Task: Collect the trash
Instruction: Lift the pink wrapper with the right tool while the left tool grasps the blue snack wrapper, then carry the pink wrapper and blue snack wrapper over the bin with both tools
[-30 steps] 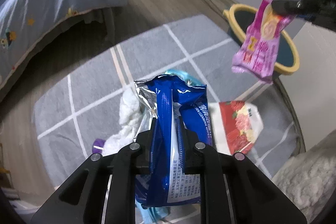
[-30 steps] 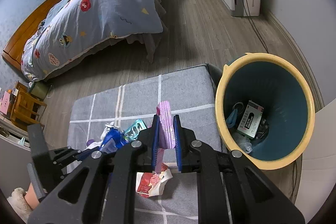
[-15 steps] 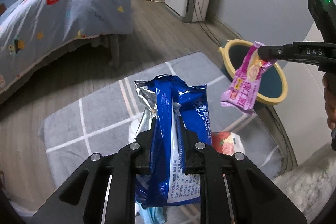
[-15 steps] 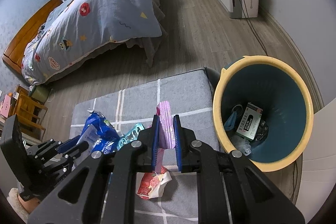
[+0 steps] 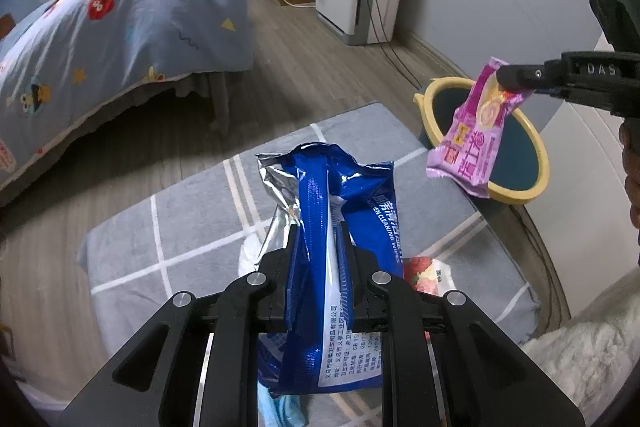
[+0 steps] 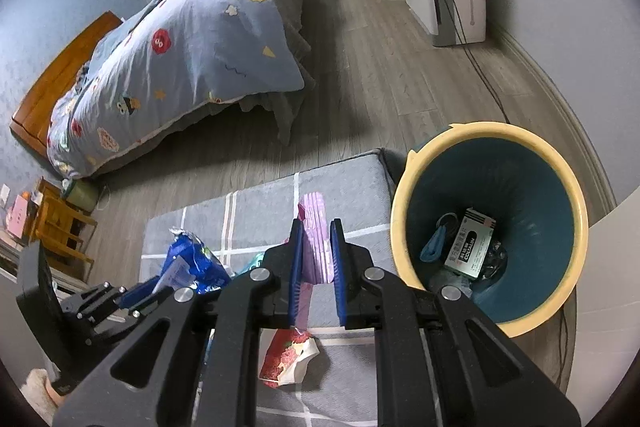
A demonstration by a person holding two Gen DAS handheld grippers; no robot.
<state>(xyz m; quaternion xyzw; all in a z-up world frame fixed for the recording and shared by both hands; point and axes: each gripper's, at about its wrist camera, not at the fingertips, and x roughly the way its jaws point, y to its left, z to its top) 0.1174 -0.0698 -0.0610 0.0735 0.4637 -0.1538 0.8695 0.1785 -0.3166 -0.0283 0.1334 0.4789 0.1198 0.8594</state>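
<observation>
My left gripper pinches the blue wipes pack above the rug; my right gripper pinches the pink wrapper near the bin. Both look light, crinkly, slippery, so I grip mid-body.

The right gripper is clamped on a pink wrapper, held above a grey rug. To the right stands a bin with a yellow rim, a small box lying inside. At near left the left gripper grips a blue packet. A red wrapper lies on the rug below. A bed sits far left.
</observation>
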